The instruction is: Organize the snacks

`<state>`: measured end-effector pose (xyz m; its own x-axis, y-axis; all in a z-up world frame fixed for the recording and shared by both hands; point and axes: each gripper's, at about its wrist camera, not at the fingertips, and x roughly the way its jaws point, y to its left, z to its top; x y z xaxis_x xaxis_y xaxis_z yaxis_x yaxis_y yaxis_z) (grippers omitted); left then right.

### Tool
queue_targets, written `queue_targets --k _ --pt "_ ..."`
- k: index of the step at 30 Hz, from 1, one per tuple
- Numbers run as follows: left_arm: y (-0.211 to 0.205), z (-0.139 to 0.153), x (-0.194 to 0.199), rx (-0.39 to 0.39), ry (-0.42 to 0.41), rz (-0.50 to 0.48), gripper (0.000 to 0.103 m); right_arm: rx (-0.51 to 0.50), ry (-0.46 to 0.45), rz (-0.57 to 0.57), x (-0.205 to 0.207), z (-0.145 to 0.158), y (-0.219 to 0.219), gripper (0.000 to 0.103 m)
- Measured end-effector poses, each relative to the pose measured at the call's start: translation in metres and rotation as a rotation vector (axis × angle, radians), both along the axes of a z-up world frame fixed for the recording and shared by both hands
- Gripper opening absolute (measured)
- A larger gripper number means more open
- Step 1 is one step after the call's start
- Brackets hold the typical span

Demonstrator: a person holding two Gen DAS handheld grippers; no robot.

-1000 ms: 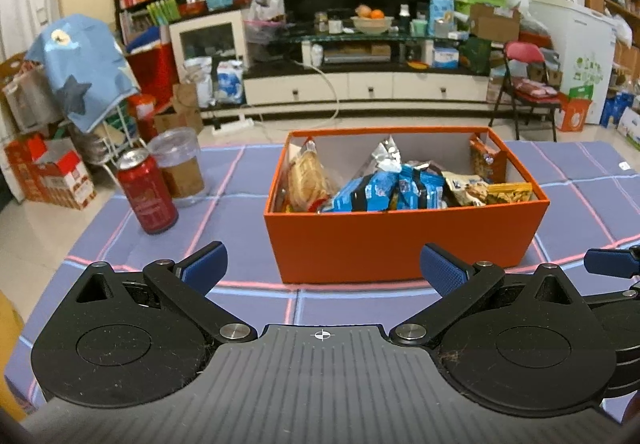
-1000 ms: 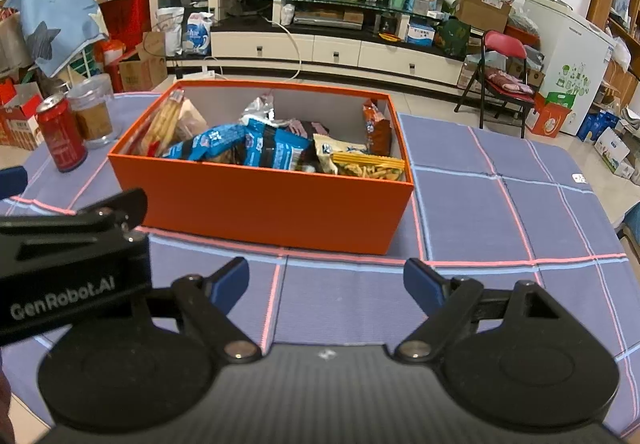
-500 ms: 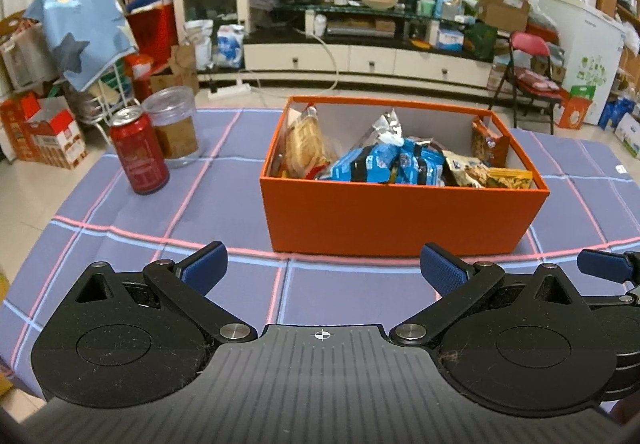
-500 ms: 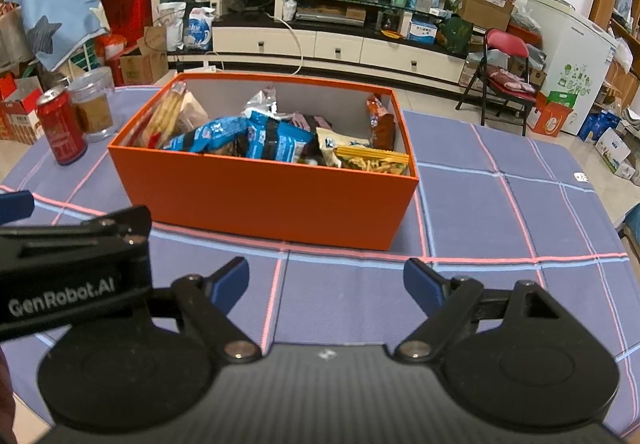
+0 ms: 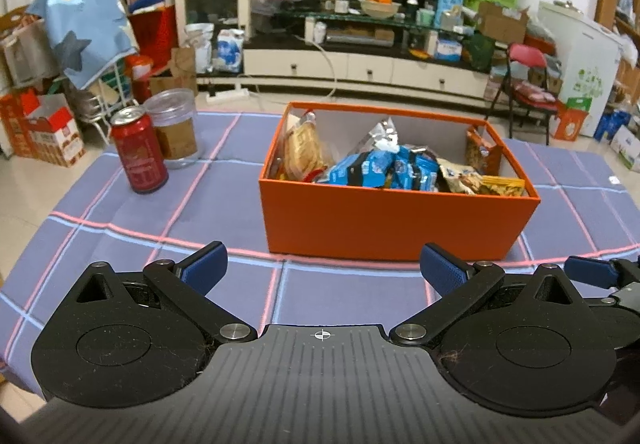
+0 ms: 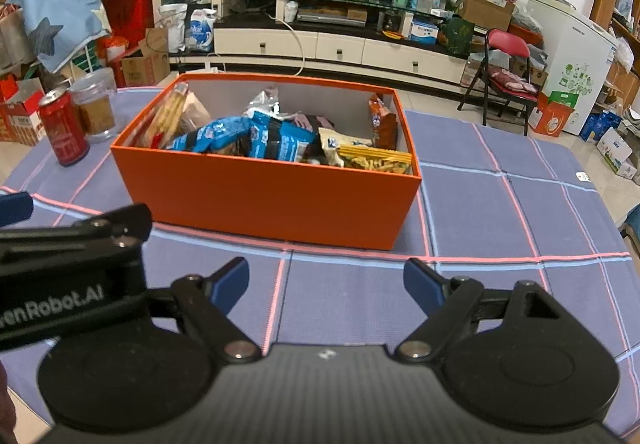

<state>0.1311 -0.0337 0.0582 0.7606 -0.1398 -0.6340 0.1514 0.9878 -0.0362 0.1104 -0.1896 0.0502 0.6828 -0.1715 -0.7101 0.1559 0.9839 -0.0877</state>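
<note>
An orange box [image 5: 396,222] [image 6: 264,199] stands on the checked blue tablecloth [image 5: 224,203]. Several snack bags fill it: blue packets [image 5: 376,171] [image 6: 260,135] in the middle, a bag of biscuits [image 5: 304,147] at its left end, a yellow bag of sticks [image 6: 376,161] and an orange-brown bag [image 6: 382,123] at its right end. My left gripper [image 5: 324,264] is open over bare cloth in front of the box. My right gripper [image 6: 326,282] is open too, with nothing between its fingers, just right of the left one.
A red can [image 5: 138,153] and a clear jar [image 5: 174,133] stand left of the box. The left gripper's body [image 6: 68,268] shows at the left edge of the right wrist view. Beyond the table are a TV stand [image 5: 360,63], a red chair [image 5: 528,83] and stacked boxes.
The left wrist view has tipped downward a little, so the box and can sit lower and farther in the frame. The right view has hardly shifted. Both grippers stay open.
</note>
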Motion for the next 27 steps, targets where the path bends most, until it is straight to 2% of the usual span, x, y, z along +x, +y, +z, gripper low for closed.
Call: queue_targets --k 27 --pt "-0.0030 -0.0048 0.0023 0.030 0.028 -0.006 0.086 -0.012 0.019 0.017 -0.0002 -0.0051 0.0017 0.085"
